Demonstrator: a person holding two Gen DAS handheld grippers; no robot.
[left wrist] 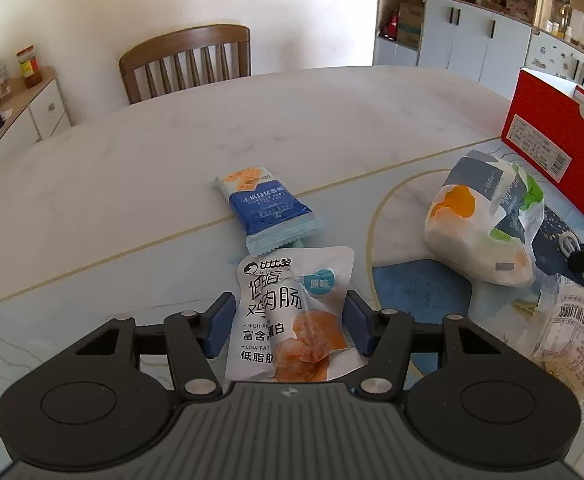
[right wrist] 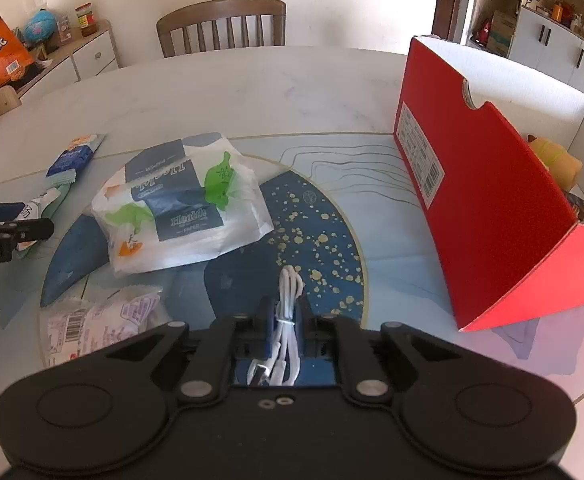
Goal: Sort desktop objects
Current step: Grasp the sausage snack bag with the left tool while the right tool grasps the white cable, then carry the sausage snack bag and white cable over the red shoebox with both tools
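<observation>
A pale marble-look table is filling both views, its far half lying bare up to a wooden chair at the upper centre and cabinets at the upper right.

In the left wrist view, the left gripper is sitting at the lower centre, angled down at the tabletop, its blue pads flanking a white sausage snack pouch; the right pad is touching the pouch edge, the left pad is standing just clear, so the pouch is not yet clamped. Just beyond, toward the centre, a blue-and-orange snack bar is lying across a gold inlay line. A tissue pack is resting at the right.

In the right wrist view, the right gripper is tilting down at the lower centre, clenched tight on a bundled white cable over the dark blue speckled disc. A clear barcoded packet is lying at the lower left. An open red box is walling off the right side, with open tabletop between it and the gripper.
</observation>
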